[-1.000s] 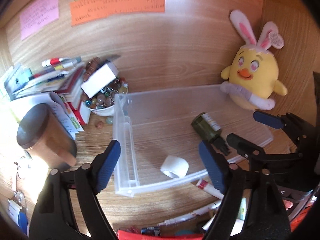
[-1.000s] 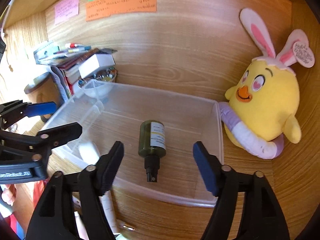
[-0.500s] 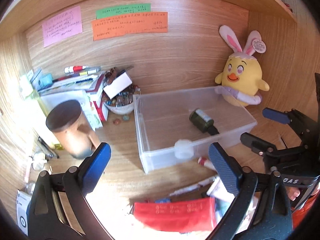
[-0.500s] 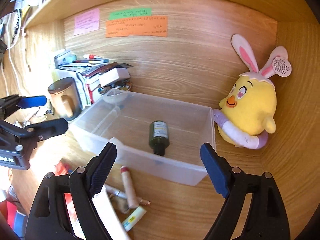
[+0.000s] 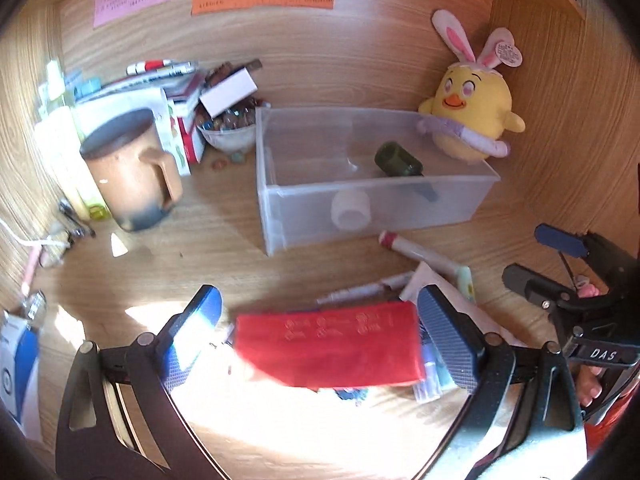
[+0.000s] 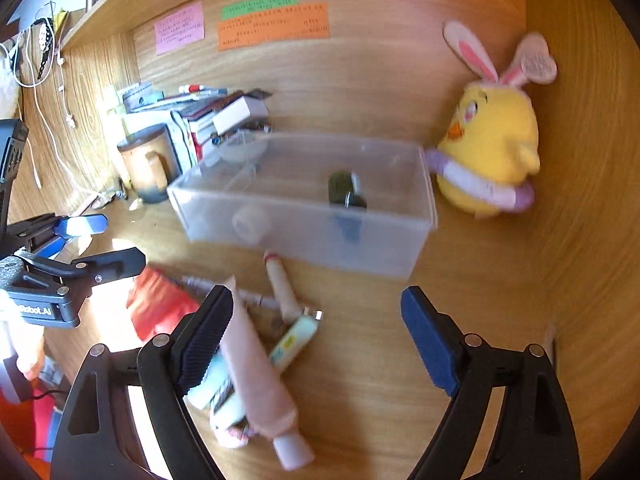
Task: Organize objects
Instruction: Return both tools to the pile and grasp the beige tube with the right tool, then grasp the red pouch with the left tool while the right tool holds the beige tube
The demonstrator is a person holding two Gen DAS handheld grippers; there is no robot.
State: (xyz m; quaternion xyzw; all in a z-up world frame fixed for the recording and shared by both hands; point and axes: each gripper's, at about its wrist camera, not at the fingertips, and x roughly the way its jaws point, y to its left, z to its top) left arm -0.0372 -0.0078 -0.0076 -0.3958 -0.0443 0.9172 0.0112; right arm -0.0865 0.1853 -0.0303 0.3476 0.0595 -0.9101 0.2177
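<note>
A clear plastic bin point(image 5: 280, 152) point(image 6: 416, 248) stands on the desk and holds a dark green bottle point(image 5: 398, 159) point(image 6: 344, 189) and a white tape roll point(image 5: 350, 210) point(image 6: 250, 220). In front of it lie a red pouch point(image 5: 332, 346) point(image 6: 160, 308), a pink tube point(image 6: 256, 368), a red-capped tube point(image 5: 412, 250) point(image 6: 282, 280) and pens. My left gripper point(image 5: 318, 336) is open, empty, above the red pouch. My right gripper point(image 6: 316, 336) is open, empty, above the tubes.
A yellow bunny-eared plush chick point(image 5: 472, 120) point(image 6: 496, 156) sits right of the bin. A brown lidded mug point(image 5: 128, 168) point(image 6: 146, 164), stacked books with a white box point(image 5: 228, 92) and a bowl of beads point(image 5: 230, 128) stand to the left. Wooden walls close the back and right.
Both grippers have pulled back from the bin toward the desk's front. The loose items in front of the bin have come into view. Both stay open and empty.
</note>
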